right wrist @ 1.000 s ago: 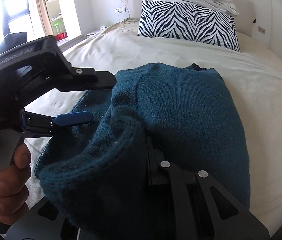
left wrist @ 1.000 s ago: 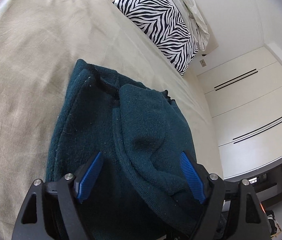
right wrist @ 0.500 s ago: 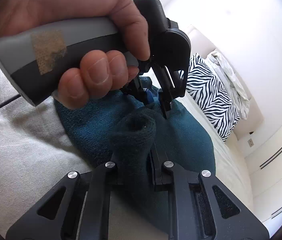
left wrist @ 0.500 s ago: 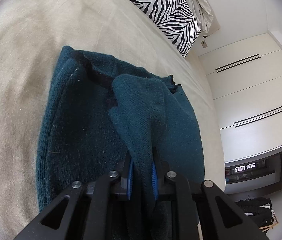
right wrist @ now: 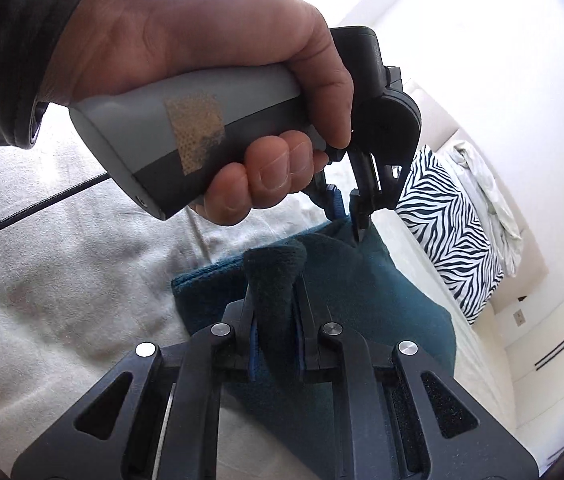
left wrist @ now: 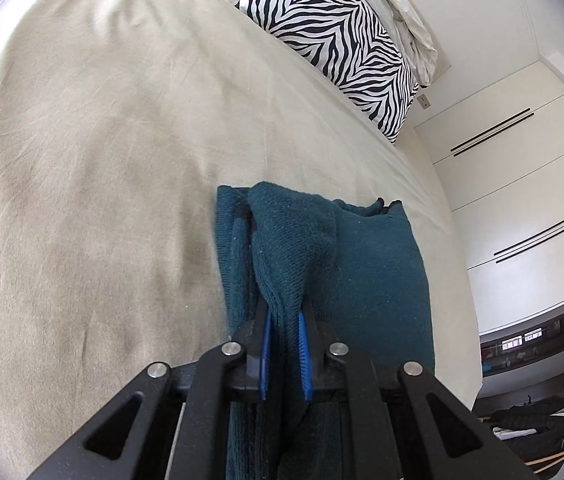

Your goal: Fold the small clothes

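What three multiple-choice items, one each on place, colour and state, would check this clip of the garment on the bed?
1. Where does the zebra pillow lie?
A. at the head of the bed
B. under the garment
C. on the floor

2. What colour is the garment?
A. red
B. dark teal
C. white

3. How does the left claw stand?
A. wide open above the bed
B. shut on nothing
C. shut on the garment

Answers:
1. A: it sits at the far end, beyond the garment.
2. B: the knit is dark teal in both views.
3. C: a fold of fabric is pinched between its blue pads; the right claw grips another fold likewise.
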`<action>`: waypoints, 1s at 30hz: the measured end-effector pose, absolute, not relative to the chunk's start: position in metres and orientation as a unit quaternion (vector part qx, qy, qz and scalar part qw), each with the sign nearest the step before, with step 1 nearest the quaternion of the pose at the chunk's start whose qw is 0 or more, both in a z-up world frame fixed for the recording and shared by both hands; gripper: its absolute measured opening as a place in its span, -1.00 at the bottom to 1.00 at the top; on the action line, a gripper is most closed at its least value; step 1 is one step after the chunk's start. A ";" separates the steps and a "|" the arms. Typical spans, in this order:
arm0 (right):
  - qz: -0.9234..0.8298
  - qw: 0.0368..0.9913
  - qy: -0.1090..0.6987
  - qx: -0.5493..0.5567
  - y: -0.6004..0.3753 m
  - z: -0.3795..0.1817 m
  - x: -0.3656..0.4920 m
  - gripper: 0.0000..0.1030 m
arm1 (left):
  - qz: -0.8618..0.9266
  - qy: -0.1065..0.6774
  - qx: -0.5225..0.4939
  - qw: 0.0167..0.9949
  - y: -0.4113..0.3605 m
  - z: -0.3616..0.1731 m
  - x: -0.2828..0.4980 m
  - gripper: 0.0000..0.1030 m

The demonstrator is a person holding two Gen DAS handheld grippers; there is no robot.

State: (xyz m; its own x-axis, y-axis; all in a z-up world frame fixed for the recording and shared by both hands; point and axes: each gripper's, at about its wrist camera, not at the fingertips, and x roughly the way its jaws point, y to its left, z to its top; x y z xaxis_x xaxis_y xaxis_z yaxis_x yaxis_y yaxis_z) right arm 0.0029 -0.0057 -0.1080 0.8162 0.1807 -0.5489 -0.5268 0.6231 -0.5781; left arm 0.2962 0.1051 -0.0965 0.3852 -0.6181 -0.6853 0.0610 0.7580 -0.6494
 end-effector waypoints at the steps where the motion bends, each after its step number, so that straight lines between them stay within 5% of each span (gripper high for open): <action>1: 0.206 0.871 0.225 -0.385 -0.006 -0.111 0.001 -0.76 | -0.217 0.509 -0.279 0.785 0.108 -0.101 0.295 -0.74; 10: 0.244 0.874 0.269 -0.322 -0.030 -0.103 0.016 -0.74 | -0.216 0.490 -0.303 0.788 0.113 -0.107 0.287 -0.64; 14: 0.270 0.887 0.308 -0.213 -0.068 -0.073 -0.009 -0.74 | -0.175 0.469 -0.270 0.823 0.121 -0.084 0.275 -0.40; 21: 0.178 0.922 0.345 0.003 -0.199 -0.043 0.013 -0.73 | -0.203 0.428 -0.198 0.858 0.085 -0.041 0.239 -0.39; 27: 0.093 0.907 0.382 0.149 -0.290 -0.053 0.065 -0.73 | -0.198 0.458 -0.084 0.863 0.023 -0.073 0.215 -0.40; 30: 0.097 0.900 0.386 0.176 -0.300 -0.065 0.087 -0.73 | -0.184 0.454 -0.085 0.868 0.031 -0.087 0.214 -0.65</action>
State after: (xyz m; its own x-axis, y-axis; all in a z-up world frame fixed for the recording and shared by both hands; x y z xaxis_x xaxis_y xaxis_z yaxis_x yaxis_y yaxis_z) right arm 0.0870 -0.3002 -0.0654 0.6834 0.3108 -0.6606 -0.0386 0.9190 0.3924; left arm 0.2136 0.0313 -0.0870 0.5198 -0.3967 -0.7566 0.2427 0.9177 -0.3144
